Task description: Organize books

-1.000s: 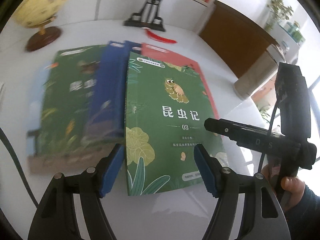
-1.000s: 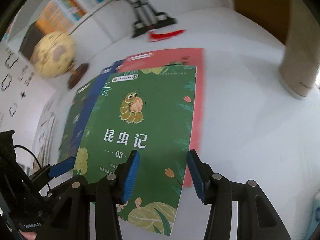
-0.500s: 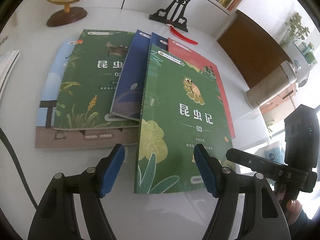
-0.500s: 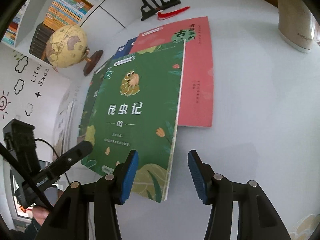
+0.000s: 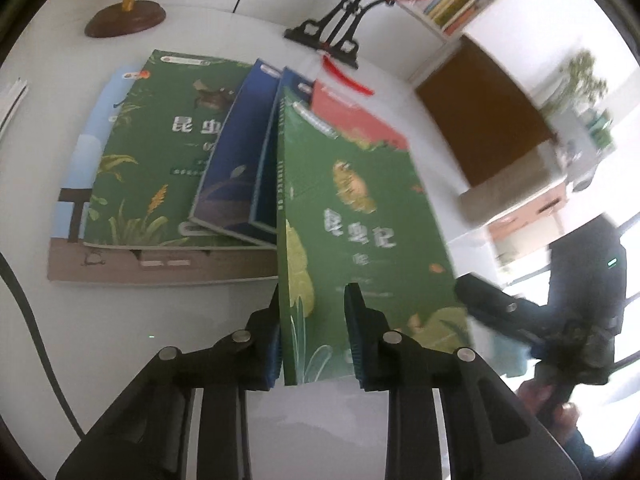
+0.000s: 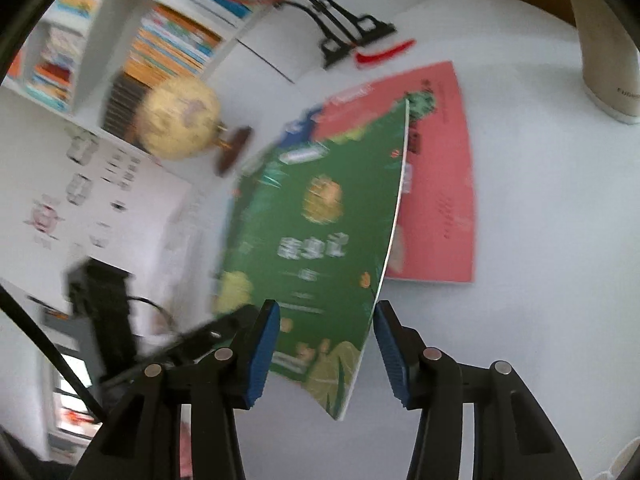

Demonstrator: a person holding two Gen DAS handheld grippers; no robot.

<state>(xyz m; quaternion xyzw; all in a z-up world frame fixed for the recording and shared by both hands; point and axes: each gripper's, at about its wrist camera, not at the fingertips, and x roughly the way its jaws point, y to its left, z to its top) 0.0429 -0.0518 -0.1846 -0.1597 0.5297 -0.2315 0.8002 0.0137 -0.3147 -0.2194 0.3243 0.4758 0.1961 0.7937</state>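
1. Left gripper point(image 5: 312, 320): jaws have just been closing, now clamped on the near spine-side corner of the green book point(image 5: 360, 216), one pad on the cover, the other behind it.
2. Right gripper point(image 6: 324, 348): jaws apart, straddling the green book's near right edge; whether the pads touch it I cannot tell.
3. Green book: lifted and tilted off the white table point(image 5: 180, 320), free edge raised, cover bowed.
4. Red book point(image 6: 444, 200): flat on the table, just right of and partly under the green one.
5. Two blue books point(image 5: 236, 168), a second green book point(image 5: 152, 152) and a pale blue one point(image 5: 76, 184) lie fanned and overlapping to the left.
6. Far side: globe point(image 6: 180, 120), black stand point(image 5: 332, 36) with red tassel, bookshelf point(image 6: 168, 48).
7. Far right: beige lamp base point(image 6: 608, 40).
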